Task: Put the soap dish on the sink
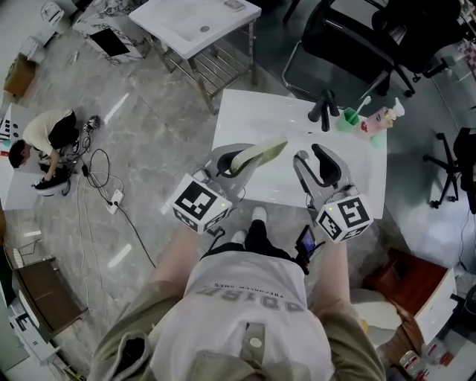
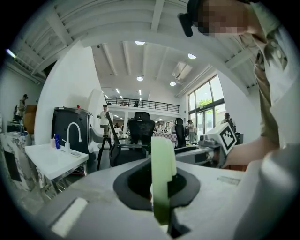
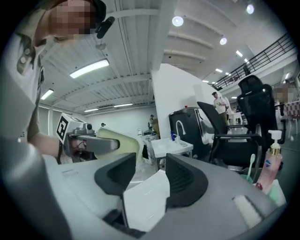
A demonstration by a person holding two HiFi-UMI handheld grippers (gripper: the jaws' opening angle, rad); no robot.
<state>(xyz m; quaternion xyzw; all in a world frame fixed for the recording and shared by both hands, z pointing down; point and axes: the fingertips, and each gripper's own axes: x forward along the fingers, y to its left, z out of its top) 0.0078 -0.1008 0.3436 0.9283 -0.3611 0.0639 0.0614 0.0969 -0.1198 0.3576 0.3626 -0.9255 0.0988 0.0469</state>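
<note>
The soap dish point(image 1: 262, 154) is pale green and is held on edge over the near left part of the white sink top point(image 1: 245, 119). My left gripper point(image 1: 236, 165) is shut on it; in the left gripper view the dish point(image 2: 162, 178) stands upright between the closed pads. My right gripper point(image 1: 312, 158) hovers beside it over the sink's near middle, open, with nothing between its fingers. In the right gripper view the white sink point(image 3: 145, 201) shows through the gap of the right gripper point(image 3: 150, 180), and the dish point(image 3: 119, 140) is off to the left.
A black faucet point(image 1: 325, 108), a green cup with a toothbrush point(image 1: 349, 117) and a pink pump bottle point(image 1: 378, 119) stand at the sink's far right. A black chair point(image 1: 357, 37) and a second sink stand point(image 1: 197, 22) lie beyond. A person point(image 1: 44, 141) crouches at left by cables point(image 1: 97, 178).
</note>
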